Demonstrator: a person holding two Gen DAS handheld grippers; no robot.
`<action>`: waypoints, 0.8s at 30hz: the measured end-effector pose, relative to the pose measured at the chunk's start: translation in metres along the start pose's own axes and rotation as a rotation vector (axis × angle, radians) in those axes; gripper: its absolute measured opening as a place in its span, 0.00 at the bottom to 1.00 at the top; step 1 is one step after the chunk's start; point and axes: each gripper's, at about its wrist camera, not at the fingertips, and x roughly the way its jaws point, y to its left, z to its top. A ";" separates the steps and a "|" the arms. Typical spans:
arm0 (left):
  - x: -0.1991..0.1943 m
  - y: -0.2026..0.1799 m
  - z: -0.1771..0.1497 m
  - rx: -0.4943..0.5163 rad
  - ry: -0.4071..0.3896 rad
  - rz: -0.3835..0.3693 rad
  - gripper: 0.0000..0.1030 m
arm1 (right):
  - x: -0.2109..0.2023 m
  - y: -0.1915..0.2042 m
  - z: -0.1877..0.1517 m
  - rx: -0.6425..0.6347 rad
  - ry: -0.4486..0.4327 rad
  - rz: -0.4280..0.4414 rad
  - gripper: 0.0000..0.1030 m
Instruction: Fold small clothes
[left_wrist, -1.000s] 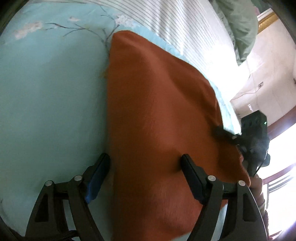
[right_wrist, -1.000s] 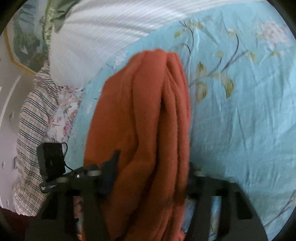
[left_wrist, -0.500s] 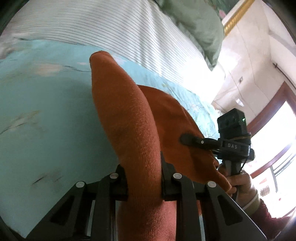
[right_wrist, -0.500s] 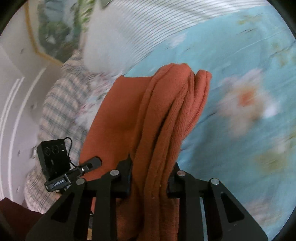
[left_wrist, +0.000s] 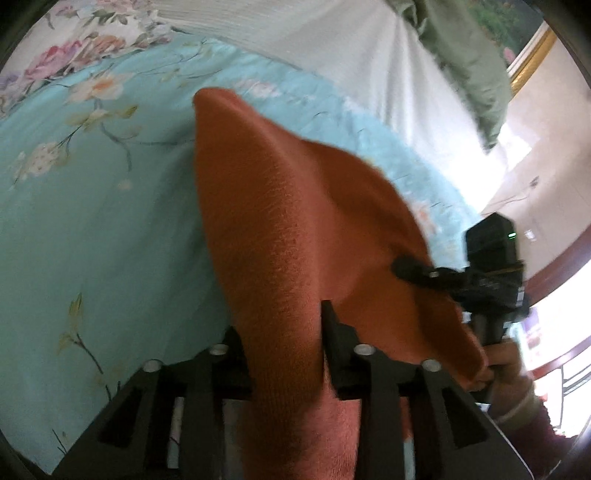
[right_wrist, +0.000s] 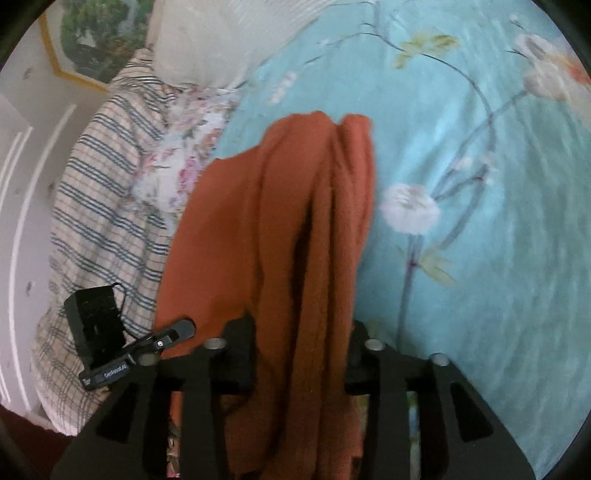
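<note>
A rust-orange knit garment (left_wrist: 288, 229) hangs lifted above the light-blue floral bedsheet (left_wrist: 92, 206). My left gripper (left_wrist: 282, 332) is shut on one edge of it, the cloth bunched between the black fingers. My right gripper (right_wrist: 301, 332) is shut on the other edge, where the garment (right_wrist: 295, 221) gathers in thick folds. In the left wrist view the right gripper (left_wrist: 406, 266) shows at the right, clamped on the cloth. In the right wrist view the left gripper (right_wrist: 181, 330) shows at the lower left.
A white striped pillow (left_wrist: 332, 55) and a green cloth (left_wrist: 469, 55) lie at the head of the bed. A plaid blanket (right_wrist: 103, 206) and floral fabric (right_wrist: 184, 158) lie at the left bedside. A framed picture (right_wrist: 96, 37) hangs on the wall.
A second ago the left gripper was open over the flat garment. It then shut on the edge, and both grippers lifted the cloth off the sheet.
</note>
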 end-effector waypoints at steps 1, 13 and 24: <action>0.001 -0.002 -0.001 0.003 -0.002 0.017 0.39 | -0.008 0.002 0.000 -0.011 -0.020 -0.037 0.53; -0.053 -0.005 -0.015 0.004 -0.124 0.069 0.44 | -0.024 0.052 0.013 -0.194 -0.096 -0.192 0.39; -0.062 -0.020 -0.027 0.086 -0.123 -0.005 0.43 | 0.018 0.065 0.024 -0.297 -0.017 -0.290 0.26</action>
